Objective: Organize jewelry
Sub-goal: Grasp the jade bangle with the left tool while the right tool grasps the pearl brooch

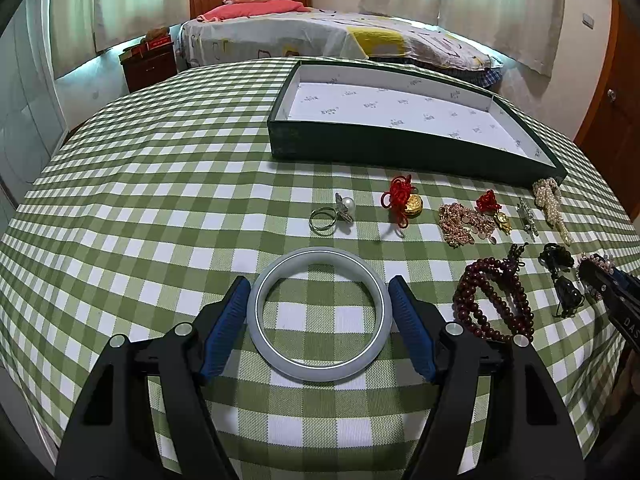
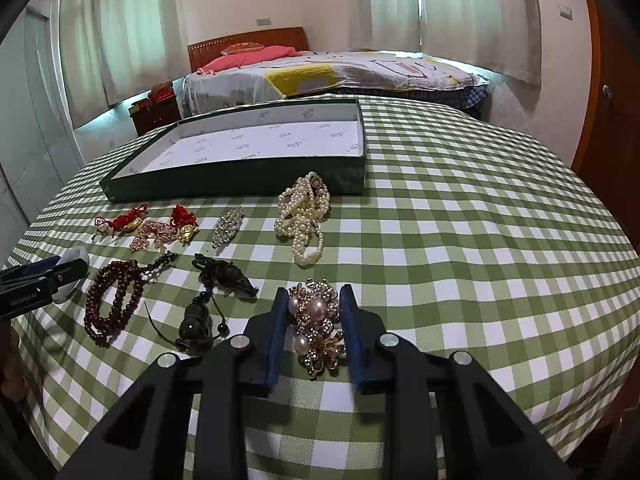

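The pale grey-white smooth jade-like bangle (image 1: 319, 314) lies flat on the green-and-white checked tablecloth (image 1: 160, 184) at the near edge, w/ the left gripper (image 1: 319, 286) straddling it: blue pads (image 1: 224, 328) touch the outer rim on both sides, so it reads as pinching the bangle across its widest part. The gold-tone rhinestone-and-pearl brooch cluster (image 2: 316, 322) sits near-centre in the right wrist view, between the right gripper (image 2: 314, 300) fingers, which are drawn in close on it; the left pad looks to be touching, but a thin gap shows on the right side, so full contact is unclear. Best approach imo: keep the bangle grip centred on the diameter, since a smooth round rim may squirt out if the pads sit off-axis; lift straight up before travelling. For the brooch, squeeze on the body, not the loose petals or pearls, & check it comes up level. Target is presumably the shallow dark green rectangular box with white printed lining (image 1: 400, 148) at the far side, nothing in it yet. Route over the small silver ring with a pearl (image 1: 332, 214) and the red knotted cord charm with a gold piece (image 1: 402, 200) w/o dragging; the dark red wooden bead strand (image 1: 492, 304) lies just right of the bangle, so don't snag it. Set down low, then release.
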`<state>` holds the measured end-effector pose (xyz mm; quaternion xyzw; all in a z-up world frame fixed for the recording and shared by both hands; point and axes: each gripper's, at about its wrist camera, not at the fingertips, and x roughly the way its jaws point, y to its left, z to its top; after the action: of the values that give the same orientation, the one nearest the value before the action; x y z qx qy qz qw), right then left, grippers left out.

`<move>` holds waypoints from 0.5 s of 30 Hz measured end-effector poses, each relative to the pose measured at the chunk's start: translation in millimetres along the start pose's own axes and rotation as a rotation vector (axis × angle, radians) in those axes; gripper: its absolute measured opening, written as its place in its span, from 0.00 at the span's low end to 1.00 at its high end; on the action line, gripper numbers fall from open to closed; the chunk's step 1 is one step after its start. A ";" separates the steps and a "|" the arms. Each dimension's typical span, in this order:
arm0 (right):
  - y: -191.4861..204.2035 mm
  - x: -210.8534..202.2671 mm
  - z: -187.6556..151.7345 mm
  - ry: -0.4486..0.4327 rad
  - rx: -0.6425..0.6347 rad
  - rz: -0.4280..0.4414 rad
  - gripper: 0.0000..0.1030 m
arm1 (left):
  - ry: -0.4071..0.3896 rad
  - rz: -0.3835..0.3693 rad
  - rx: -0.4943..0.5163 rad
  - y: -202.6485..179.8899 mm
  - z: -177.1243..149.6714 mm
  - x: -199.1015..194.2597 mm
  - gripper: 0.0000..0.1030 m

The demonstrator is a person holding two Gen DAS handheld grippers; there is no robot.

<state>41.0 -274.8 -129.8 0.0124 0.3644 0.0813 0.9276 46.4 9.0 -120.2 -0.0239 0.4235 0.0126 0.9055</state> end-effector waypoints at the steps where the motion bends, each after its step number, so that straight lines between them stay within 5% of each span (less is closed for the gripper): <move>1: 0.5 -1.2 0.0 -0.003 0.000 0.002 0.25 | 0.000 0.000 0.001 0.3 -0.2 0.0 0.67; 15: 2.7 -12.6 9.0 -0.050 -0.004 0.002 0.24 | -0.054 -0.003 0.013 -4.5 6.7 -15.8 0.67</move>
<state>37.6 -273.8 -114.5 0.0128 0.3409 0.0827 0.9364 41.6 4.9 -103.6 -0.0182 0.3991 0.0093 0.9167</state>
